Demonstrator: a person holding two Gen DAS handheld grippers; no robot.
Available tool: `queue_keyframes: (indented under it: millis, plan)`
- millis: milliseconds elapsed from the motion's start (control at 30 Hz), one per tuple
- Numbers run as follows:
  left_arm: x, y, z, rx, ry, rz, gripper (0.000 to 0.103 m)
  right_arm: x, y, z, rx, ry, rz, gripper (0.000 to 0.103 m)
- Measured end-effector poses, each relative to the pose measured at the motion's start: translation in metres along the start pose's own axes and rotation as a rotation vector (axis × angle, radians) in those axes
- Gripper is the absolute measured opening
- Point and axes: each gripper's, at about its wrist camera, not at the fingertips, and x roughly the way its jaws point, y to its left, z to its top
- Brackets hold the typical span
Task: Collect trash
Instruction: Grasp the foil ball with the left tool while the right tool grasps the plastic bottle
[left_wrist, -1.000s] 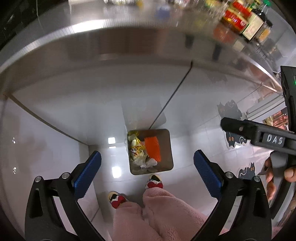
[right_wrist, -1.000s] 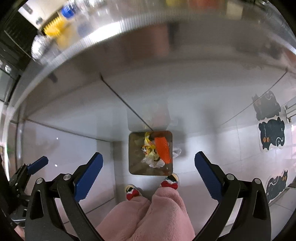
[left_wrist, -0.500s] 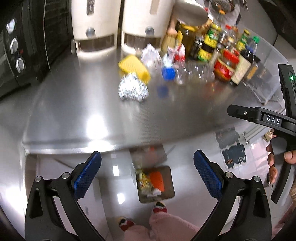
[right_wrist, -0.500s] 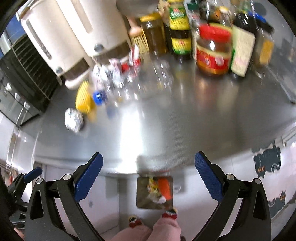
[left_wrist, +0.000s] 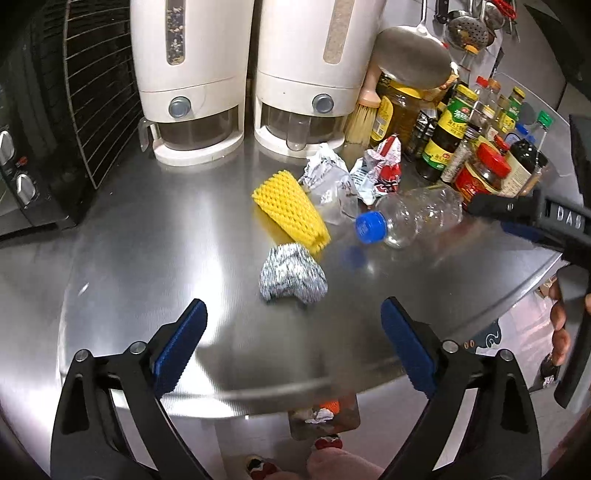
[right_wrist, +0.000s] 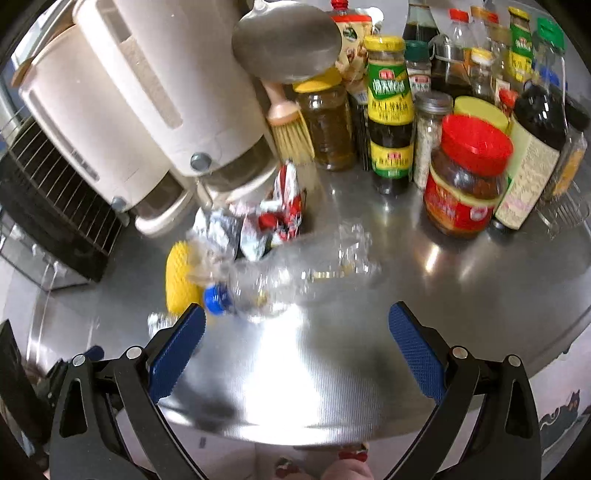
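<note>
On the steel counter, a foil ball, a yellow foam net, crumpled wrappers and a clear plastic bottle are lying close together. The left gripper is hovering above the near edge, its jaws wide apart with nothing between them, having just been closing slightly. The right gripper is likewise standing open and empty. Below the counter edge, the trash bin is sitting on the floor.

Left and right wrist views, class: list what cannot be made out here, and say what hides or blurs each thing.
- Trash bin, left wrist view: the counter edge covers most of it, so its contents are unclear.
- Clear bottle, right wrist view: smeared by blur, outline uncertain.
- Foil ball, right wrist view: mostly behind the right tool's finger.
- Jar labels, both views: too small to read.
</note>
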Motion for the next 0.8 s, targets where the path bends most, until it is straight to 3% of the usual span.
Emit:
queue_keyframes:
  millis: [133, 300, 600, 800]
  plan:
    - [0.011, 0.000, 0.011, 0.020, 0.005, 0.003, 0.086, 0.008, 0.010, 0.018, -0.002, -0.024, -0.056, 0.100]
    - [0.027, 0.003, 0.023, 0.030, 0.020, 0.002, 0.081, 0.037, 0.015, 0.032, 0.019, 0.012, -0.089, 0.098]
    - [0.057, 0.011, 0.027, 0.031, 0.086, -0.001, 0.075, 0.072, 0.008, 0.025, 0.041, 0.097, -0.120, 0.099]
    - [0.066, 0.011, 0.025, 0.036, 0.119, -0.026, 0.064, 0.081, -0.002, 0.019, 0.061, 0.144, -0.124, 0.098]
